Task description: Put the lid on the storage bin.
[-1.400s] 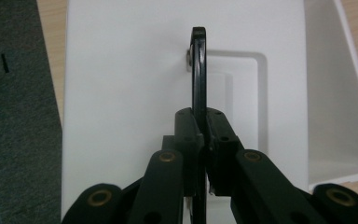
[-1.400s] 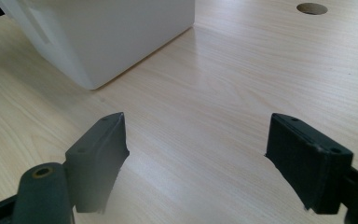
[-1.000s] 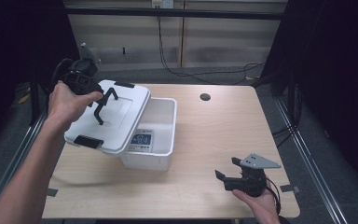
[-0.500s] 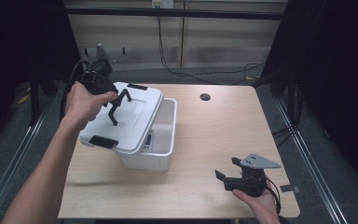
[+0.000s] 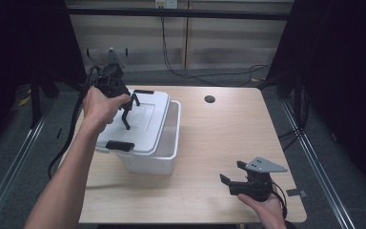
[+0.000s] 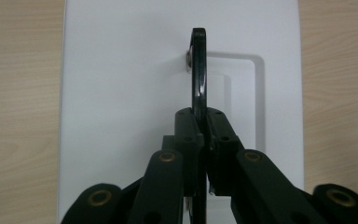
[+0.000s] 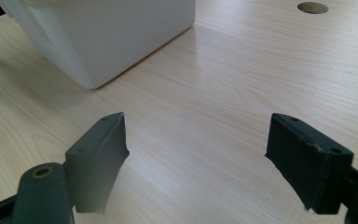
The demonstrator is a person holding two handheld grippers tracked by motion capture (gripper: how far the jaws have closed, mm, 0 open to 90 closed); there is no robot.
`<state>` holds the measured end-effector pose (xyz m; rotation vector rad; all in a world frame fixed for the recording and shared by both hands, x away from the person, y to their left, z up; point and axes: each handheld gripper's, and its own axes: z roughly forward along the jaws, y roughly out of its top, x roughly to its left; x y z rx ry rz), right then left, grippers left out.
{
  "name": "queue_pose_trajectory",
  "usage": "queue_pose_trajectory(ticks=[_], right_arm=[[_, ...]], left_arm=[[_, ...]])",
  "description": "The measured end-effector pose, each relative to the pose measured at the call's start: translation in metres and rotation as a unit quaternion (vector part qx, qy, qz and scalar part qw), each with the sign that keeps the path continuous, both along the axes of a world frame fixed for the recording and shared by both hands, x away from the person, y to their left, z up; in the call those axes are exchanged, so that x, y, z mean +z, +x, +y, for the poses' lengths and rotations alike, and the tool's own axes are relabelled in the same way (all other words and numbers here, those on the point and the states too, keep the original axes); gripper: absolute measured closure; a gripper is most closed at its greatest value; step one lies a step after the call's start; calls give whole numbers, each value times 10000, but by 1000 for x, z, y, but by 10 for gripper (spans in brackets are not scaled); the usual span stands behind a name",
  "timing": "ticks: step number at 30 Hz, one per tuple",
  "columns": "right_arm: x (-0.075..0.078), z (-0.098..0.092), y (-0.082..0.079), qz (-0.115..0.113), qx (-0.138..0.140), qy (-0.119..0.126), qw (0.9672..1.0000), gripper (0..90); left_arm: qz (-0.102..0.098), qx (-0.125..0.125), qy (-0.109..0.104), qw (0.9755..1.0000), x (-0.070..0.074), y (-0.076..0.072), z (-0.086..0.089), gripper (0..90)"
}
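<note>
The left hand-held gripper (image 6: pixel 200 140) clamped the lid's black handle (image 6: pixel 198 79), holding the white lid (image 5: pixel 138 121) askew over the white bin (image 5: pixel 164 152). Right of the bin, over bare surface (image 5: pixel 219 138), the right hand-held gripper (image 5: pixel 232 174) hovered open.

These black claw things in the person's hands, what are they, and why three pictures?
They are hand-held grippers with two jaws each. One picture looks down from above the pale wooden table; the other two come from cameras riding on the grippers. The left gripper is clamped shut on the thin black handle of a white plastic lid, holding it partly over an open white plastic box. The right gripper waits open and empty near the table's front edge.
</note>
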<state>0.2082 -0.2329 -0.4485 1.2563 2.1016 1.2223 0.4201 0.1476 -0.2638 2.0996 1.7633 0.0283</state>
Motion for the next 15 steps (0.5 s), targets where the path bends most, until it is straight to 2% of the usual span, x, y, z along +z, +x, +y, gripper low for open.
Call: queue_pose_trajectory(ticks=[8, 15], right_arm=[[0, 0, 1, -12, 12, 1, 10000, 195], [0, 0, 0, -10, 20, 7, 10000, 195]], left_arm=[[123, 173, -158, 9996, -9, 2, -12, 845], [177, 193, -132, 9996, -16, 3, -21, 846]])
